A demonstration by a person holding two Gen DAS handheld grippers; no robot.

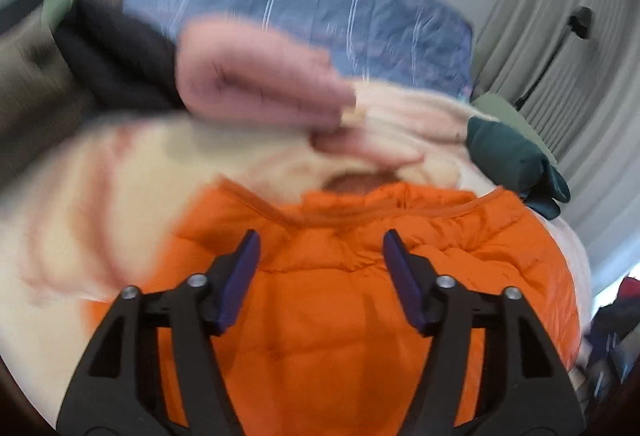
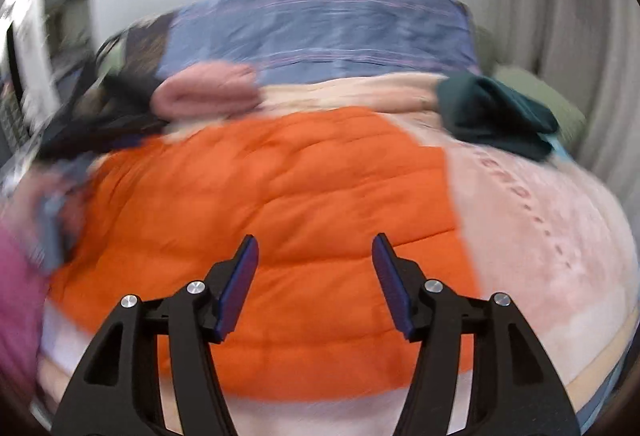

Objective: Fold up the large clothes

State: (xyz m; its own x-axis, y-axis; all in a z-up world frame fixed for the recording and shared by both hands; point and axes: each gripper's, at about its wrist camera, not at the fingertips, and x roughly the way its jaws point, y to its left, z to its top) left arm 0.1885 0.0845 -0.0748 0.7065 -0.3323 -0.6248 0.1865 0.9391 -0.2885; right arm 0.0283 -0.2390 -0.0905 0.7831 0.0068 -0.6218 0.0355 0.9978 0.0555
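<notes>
My left gripper [image 1: 322, 248] hangs over the orange jacket [image 1: 340, 308], jaws spread, nothing between the pads. Right gripper [image 2: 315, 252] the same: spread wide, empty, above the jacket's quilted body [image 2: 280, 196]. The jacket lies flat on the pink blanket [image 2: 540, 228] covering the bed. Beyond it, a folded pink garment [image 2: 208, 92] sits just beside a dark heap [image 2: 100, 124] on the left, and a dark green bundle [image 2: 496, 116] rests at the right edge. A blue cover [image 2: 320, 32] runs across the far end. Everything is blurred.
</notes>
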